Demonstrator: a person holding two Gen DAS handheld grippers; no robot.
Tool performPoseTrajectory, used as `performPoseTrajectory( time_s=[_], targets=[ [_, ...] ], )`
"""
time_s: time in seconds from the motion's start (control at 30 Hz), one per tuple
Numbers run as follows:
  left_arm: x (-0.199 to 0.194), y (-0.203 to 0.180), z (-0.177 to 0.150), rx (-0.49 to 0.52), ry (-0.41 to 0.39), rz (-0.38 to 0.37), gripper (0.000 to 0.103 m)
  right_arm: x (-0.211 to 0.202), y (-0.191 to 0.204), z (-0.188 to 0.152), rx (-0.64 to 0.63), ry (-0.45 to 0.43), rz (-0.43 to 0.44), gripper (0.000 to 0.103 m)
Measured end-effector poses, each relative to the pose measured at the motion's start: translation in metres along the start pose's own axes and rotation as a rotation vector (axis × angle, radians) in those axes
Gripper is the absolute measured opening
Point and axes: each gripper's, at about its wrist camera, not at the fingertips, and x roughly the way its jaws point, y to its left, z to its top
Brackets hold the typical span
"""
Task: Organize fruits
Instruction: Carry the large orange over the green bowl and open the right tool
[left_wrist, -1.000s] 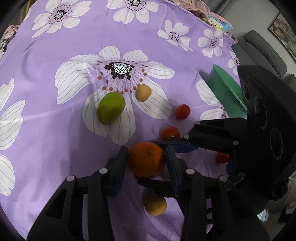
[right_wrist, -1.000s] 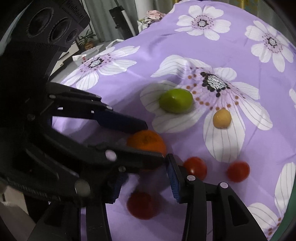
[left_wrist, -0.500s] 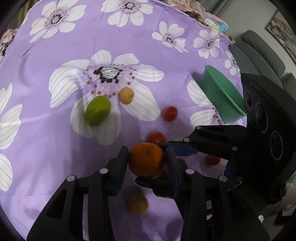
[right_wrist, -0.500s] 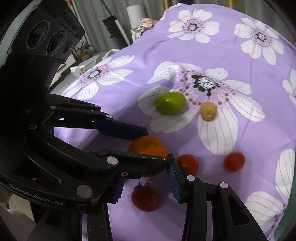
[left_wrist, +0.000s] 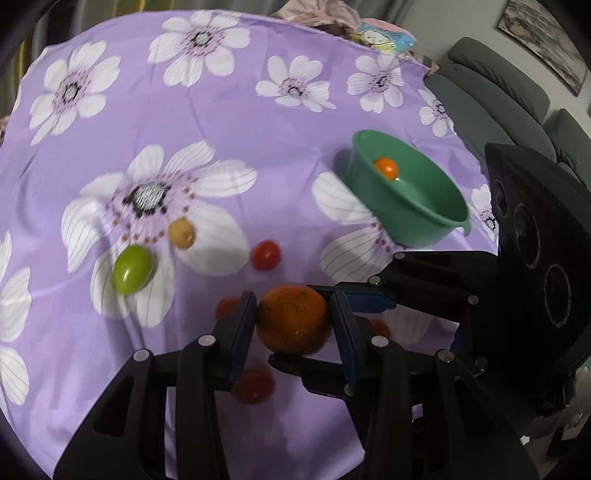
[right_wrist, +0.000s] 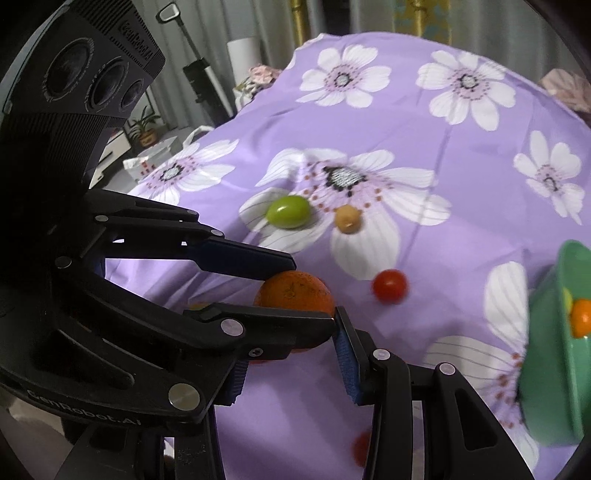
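One purple flowered cloth (left_wrist: 229, 122) covers the whole counter, and every fruit we have yet to sort lies on it. Next in size is the green bowl (left_wrist: 428, 195) at the far right, tilted in this view, with one small orange fruit (left_wrist: 386, 168) already inside; we judge it to be the goal.

Both tools meet in front of it. The left gripper (left_wrist: 292, 299) has its fingers clenched on the orange (left_wrist: 293, 325), one pad on each flank. The right gripper (right_wrist: 290, 350) crosses it, one finger over the orange and one under, apparently pressing as well. The orange hangs clear of the cloth, near the bowl but not over it.

To do this carry well, we should move both hands as one, keep the squeeze even so the round fruit does not squirt out, and bring it above the bowl's middle before letting go, low enough not to bounce.

Left behind are a green fruit (left_wrist: 132, 270), a cherry tomato (left_wrist: 266, 254) with others half hidden beneath the fingers, and a small yellow fruit (left_wrist: 181, 232).
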Motion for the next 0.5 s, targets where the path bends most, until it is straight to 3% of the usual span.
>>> performPoseTrajectory(
  time_s=[0.27, 0.5],
  targets=[
    [0.006, -0.037, 0.025, 0.117, -0.026, -0.016, 0.041, -0.034, -0.028, -0.007, 0.054, -0.089, -0.071, 0.043],
    [0.02, -0.074, 0.051, 0.207, -0.052, -0.081, 0.041, -0.069, -0.062, -0.025, 0.122, -0.167, -0.165, 0.043]
  ],
)
